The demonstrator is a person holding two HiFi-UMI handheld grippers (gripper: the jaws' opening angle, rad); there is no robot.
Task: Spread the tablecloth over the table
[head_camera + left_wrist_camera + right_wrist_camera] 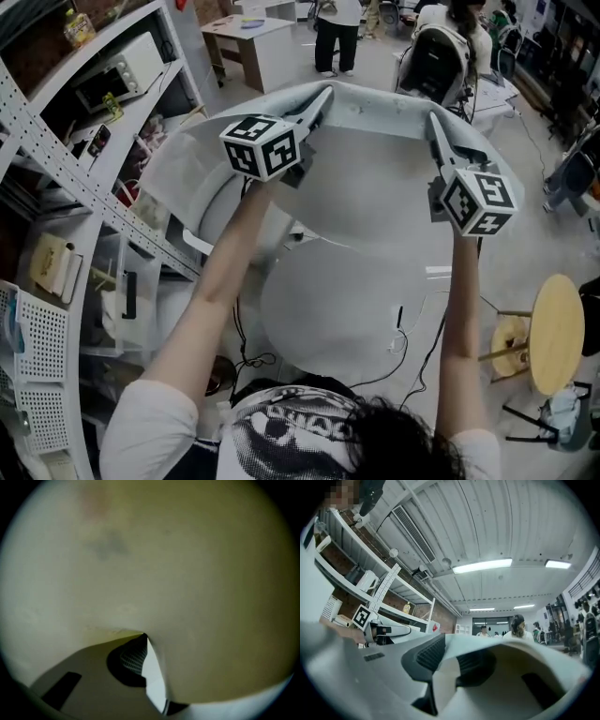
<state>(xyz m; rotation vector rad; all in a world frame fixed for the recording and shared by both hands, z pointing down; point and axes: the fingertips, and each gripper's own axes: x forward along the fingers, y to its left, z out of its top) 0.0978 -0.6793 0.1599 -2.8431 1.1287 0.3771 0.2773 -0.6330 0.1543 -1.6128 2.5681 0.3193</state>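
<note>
A white tablecloth [375, 187] hangs in the air, lifted by its far edge over a round white table [328, 328]. My left gripper [325, 93] pinches the cloth's far left edge and my right gripper [433, 120] pinches its far right edge, both raised at arm's length. In the left gripper view the tablecloth [164, 564] fills almost the whole picture, and the left gripper [144, 651] is shut on a fold of it. In the right gripper view the right gripper [450, 667] is shut on the tablecloth [520, 644], which drapes over one jaw. The left gripper [410, 630] shows beside it.
A metal shelf rack with a microwave [122, 66] stands close on the left. A round wooden stool [555, 333] is at the right. Beyond the cloth are a wooden desk [246, 42], a chair [439, 56] and standing people [337, 33]. Cables [398, 319] trail below.
</note>
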